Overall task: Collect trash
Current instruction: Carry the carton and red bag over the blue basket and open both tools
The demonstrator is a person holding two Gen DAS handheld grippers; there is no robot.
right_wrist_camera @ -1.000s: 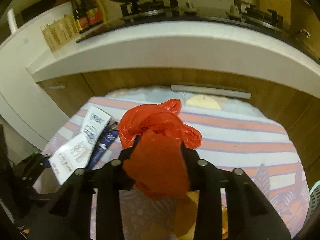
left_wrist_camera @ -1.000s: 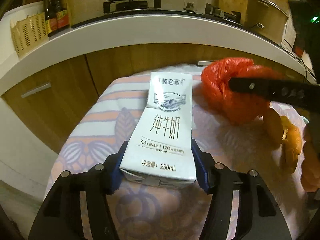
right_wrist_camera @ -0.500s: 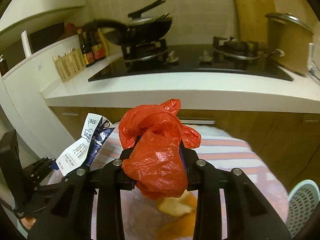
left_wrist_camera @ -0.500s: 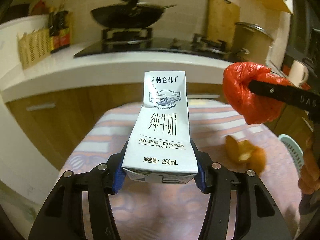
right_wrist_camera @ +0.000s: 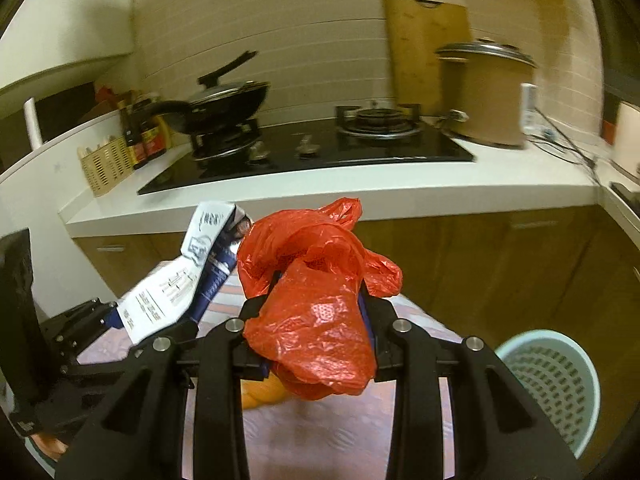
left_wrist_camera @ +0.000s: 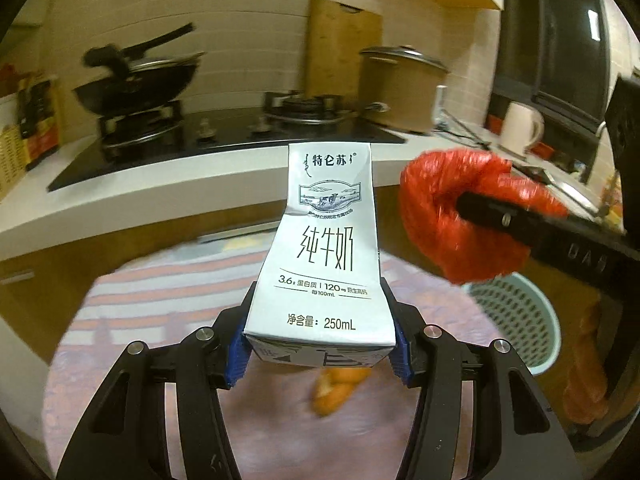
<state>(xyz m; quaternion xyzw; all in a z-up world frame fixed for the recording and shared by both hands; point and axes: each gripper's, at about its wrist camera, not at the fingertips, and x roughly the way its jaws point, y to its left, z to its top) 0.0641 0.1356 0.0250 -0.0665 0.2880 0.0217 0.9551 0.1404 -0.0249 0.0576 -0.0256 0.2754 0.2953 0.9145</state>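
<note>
A white milk carton [left_wrist_camera: 320,264] stands up between the blue pads of my left gripper [left_wrist_camera: 320,354], which is shut on its lower end, lifted above the table. The carton [right_wrist_camera: 180,280] also shows at the left of the right wrist view. My right gripper [right_wrist_camera: 316,320] is shut on a crumpled red plastic bag [right_wrist_camera: 316,312], also held in the air. From the left wrist view the bag [left_wrist_camera: 460,216] hangs to the right of the carton. A pale green perforated bin [right_wrist_camera: 552,384] stands on the floor at the lower right, beyond the table edge.
Below lies a round table with a striped, patterned cloth [left_wrist_camera: 160,312]; orange peel [left_wrist_camera: 340,392] rests on it. Behind runs a white counter [right_wrist_camera: 360,184] with a black hob, a wok [right_wrist_camera: 224,108], a rice cooker [right_wrist_camera: 484,96], bottles and a woven basket [right_wrist_camera: 106,164].
Both grippers have risen from the table with their loads and swung right. The view has tipped up from the tablecloth to the counter, and the green bin has come into sight.
</note>
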